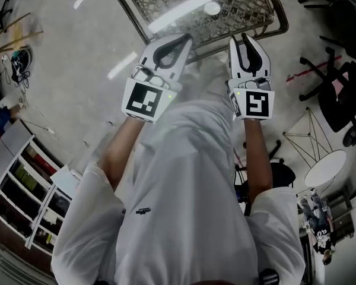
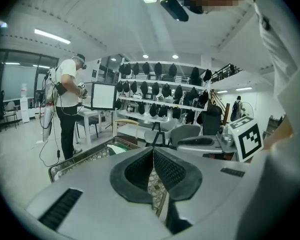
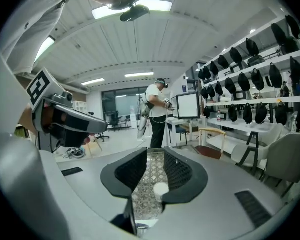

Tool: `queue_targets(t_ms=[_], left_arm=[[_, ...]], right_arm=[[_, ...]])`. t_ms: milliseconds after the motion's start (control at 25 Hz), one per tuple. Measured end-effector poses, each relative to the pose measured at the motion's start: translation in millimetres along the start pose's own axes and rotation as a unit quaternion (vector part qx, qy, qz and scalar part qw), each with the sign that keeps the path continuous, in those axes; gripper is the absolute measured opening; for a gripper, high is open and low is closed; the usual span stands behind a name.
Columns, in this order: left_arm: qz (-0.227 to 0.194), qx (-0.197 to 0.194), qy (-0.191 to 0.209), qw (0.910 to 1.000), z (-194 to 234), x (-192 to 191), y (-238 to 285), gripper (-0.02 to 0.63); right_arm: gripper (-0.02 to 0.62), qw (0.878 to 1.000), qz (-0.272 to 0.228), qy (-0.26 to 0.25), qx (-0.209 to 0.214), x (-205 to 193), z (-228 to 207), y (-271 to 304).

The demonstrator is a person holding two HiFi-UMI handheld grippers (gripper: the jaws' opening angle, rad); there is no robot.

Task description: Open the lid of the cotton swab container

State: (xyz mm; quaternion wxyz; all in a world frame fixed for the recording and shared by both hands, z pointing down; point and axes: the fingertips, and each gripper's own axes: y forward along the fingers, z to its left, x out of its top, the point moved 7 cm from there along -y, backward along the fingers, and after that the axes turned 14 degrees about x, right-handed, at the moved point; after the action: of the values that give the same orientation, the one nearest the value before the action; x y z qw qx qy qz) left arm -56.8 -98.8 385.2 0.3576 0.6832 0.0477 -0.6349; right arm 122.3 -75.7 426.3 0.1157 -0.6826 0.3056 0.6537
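Observation:
A small white round container (image 1: pixel 212 8) stands on the metal mesh table (image 1: pixel 243 22) at the top of the head view, well beyond both grippers. My left gripper (image 1: pixel 181 38) hangs over the table's near edge; in the left gripper view its jaws (image 2: pixel 153 152) meet at the tips, shut on nothing. My right gripper (image 1: pixel 238 38) is level with it to the right. Its jaws stand a little apart, and the white container (image 3: pixel 161 189) shows far below through the gap of the right gripper (image 3: pixel 155 155), touching neither pad.
A person (image 2: pixel 66 109) stands beyond the table. Wall shelves (image 2: pixel 160 91) hold several dark items. Office chairs (image 1: pixel 344 94) and a round white table (image 1: pixel 326 168) are on the floor to the right, and a low shelf unit (image 1: pixel 24 189) is to the left.

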Motion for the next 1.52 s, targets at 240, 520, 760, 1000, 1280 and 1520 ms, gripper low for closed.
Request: queue_targets(t_ms=[240,520,760,1000,1280,1520], left_arm=[[0.014,-0.002,0.004,0.9999,2.0,-24.7,26.8,0.005],[0.023,-0.001,-0.005,0.9997,6.8,-51.8,49.4,0.005],[0.035,0.006,-0.012,0.9993,10.4,-75.9,67.2,0.005],[0.047,0.014,-0.020,0.9986,17.2,-96.9,77.9,0.005],[0.048,0.022,-0.024,0.9983,25.5,-115.4,84.5,0.005],[0.050,0.027,-0.029,0.9979,33.2,-129.5,85.4,0.005]], right_arm=[[0.154,1.000,0.024,0.020,0.002,-43.9,-18.6,30.9],[0.186,0.999,0.046,0.016,0.016,-85.5,-30.7,64.5],[0.247,0.997,0.073,0.019,0.017,-128.4,-39.7,87.9],[0.256,0.995,0.098,0.026,0.019,-167.4,-45.5,113.6],[0.261,0.991,0.129,0.034,0.010,-199.8,-50.6,136.4],[0.261,0.989,0.145,0.026,0.006,-214.7,-55.4,155.5]])
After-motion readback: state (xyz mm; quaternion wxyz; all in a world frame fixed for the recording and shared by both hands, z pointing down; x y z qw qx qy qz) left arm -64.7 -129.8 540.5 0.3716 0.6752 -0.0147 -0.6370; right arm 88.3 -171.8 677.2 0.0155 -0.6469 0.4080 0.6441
